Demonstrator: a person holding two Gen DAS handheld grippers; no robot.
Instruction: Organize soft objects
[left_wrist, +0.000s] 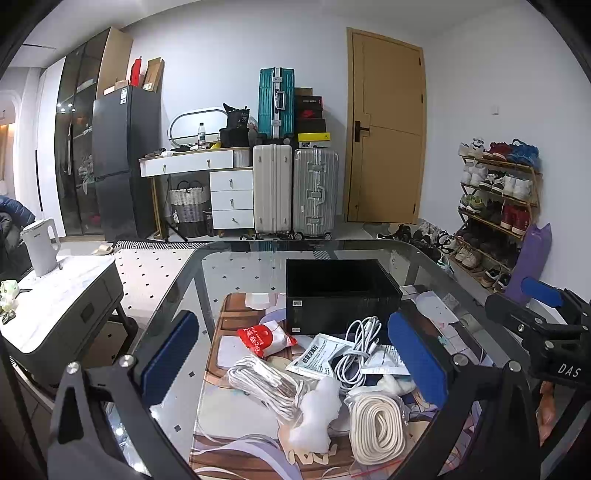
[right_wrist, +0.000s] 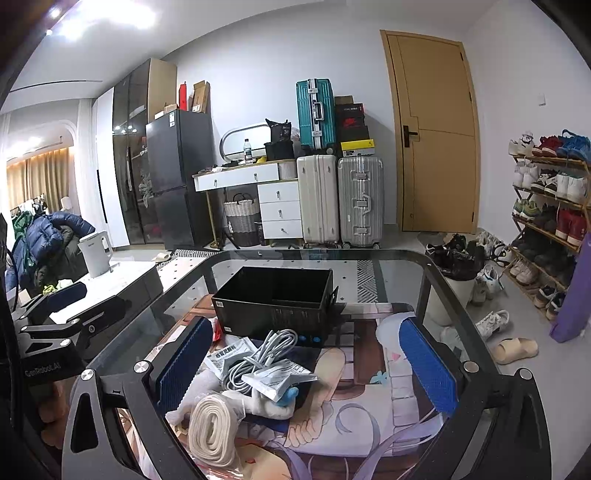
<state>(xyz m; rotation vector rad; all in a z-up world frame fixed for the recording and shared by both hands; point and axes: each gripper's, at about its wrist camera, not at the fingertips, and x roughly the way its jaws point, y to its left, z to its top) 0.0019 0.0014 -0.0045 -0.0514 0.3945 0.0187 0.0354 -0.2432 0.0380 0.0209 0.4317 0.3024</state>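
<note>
Soft objects lie heaped on the printed mat (left_wrist: 236, 413) of my glass table (left_wrist: 173, 295), just in front of the empty black box (left_wrist: 343, 295), with my left tongs (left_wrist: 291, 354) and right tongs (right_wrist: 306, 365) both spread wide above them, pinching nothing. I judge the tangle risky: lifting the white cable coil (left_wrist: 360, 350) could drag the paper sachets (left_wrist: 314, 356) under it along. I count two sachets, one red packet (left_wrist: 264, 338), one cream rope coil (left_wrist: 375, 424), one white cord bundle (left_wrist: 266, 384), one fluffy white piece (left_wrist: 317, 413).
</note>
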